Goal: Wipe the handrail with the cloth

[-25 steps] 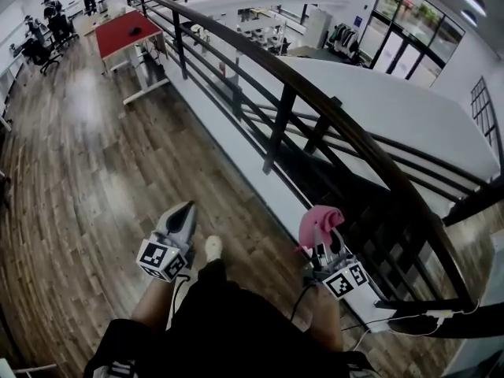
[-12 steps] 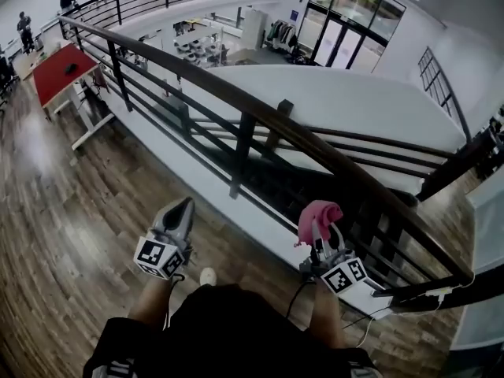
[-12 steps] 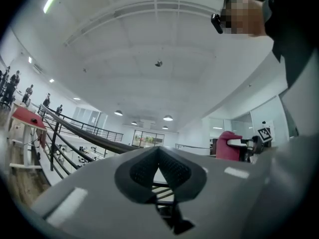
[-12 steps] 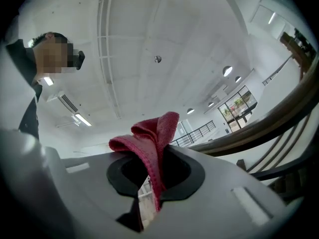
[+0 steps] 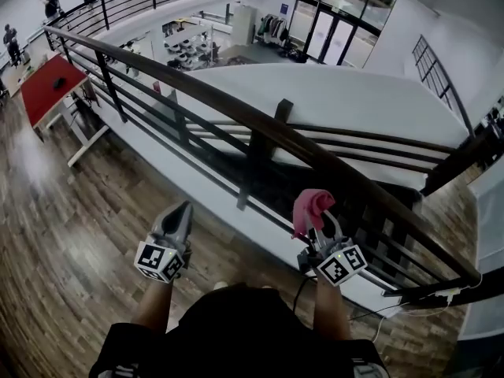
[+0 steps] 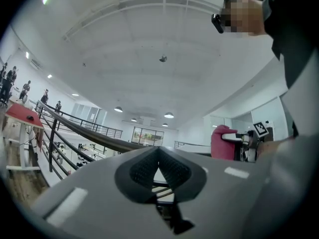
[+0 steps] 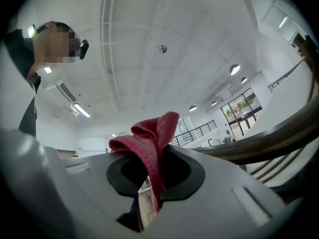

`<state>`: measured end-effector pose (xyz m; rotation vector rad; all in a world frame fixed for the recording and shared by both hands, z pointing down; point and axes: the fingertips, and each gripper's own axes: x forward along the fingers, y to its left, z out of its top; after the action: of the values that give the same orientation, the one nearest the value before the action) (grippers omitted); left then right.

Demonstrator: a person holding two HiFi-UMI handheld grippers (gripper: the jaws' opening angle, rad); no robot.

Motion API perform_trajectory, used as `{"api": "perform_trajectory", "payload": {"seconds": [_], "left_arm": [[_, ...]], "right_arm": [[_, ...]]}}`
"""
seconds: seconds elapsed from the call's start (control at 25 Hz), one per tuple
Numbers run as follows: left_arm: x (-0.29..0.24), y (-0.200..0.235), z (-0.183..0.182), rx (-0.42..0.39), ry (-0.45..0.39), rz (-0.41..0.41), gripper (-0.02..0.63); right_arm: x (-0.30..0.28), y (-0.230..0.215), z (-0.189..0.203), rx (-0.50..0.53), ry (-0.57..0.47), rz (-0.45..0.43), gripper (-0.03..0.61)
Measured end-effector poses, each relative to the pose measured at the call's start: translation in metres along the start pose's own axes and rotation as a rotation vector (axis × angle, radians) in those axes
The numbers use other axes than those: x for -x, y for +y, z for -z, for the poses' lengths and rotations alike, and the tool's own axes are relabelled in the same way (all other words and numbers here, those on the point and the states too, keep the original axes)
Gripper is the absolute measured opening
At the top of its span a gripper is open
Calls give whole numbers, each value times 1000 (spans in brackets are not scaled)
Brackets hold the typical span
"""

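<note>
Wooden floor (image 5: 63, 211) spreads across the left of the balcony. Nearer, the left gripper (image 5: 181, 211) hovers with its jaws pressed together on nothing. To its right, the right gripper (image 5: 319, 227) pinches the pink cloth (image 5: 311, 203), just below the dark handrail (image 5: 315, 162) and not yet on it. Only a fold looks clamped, so dragging along the rail could tug it loose and drop it over the edge.

Wood-plank floor (image 5: 71, 203) holds a red table (image 5: 46, 85); glass doors (image 5: 335, 18) stand beyond.
</note>
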<state>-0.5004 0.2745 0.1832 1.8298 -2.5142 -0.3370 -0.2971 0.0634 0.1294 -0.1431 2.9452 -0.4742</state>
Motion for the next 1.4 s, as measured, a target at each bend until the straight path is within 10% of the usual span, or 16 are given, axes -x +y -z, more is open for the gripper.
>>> {"api": "perform_trajectory", "payload": {"seconds": [0.68,1.08,1.4], "left_arm": [[-69,-6,-5,-60,-21,-182,-2],[-107,-20,16,-48,27,-155,-1],[-158,10,14,-45,40,-60,0]], "right_arm": [[-108,-56,-11,-34,82,-210,48],[-115,-60,-2,-58,130,-252,48],[-164,-81,7,30,242,-83,48]]}}
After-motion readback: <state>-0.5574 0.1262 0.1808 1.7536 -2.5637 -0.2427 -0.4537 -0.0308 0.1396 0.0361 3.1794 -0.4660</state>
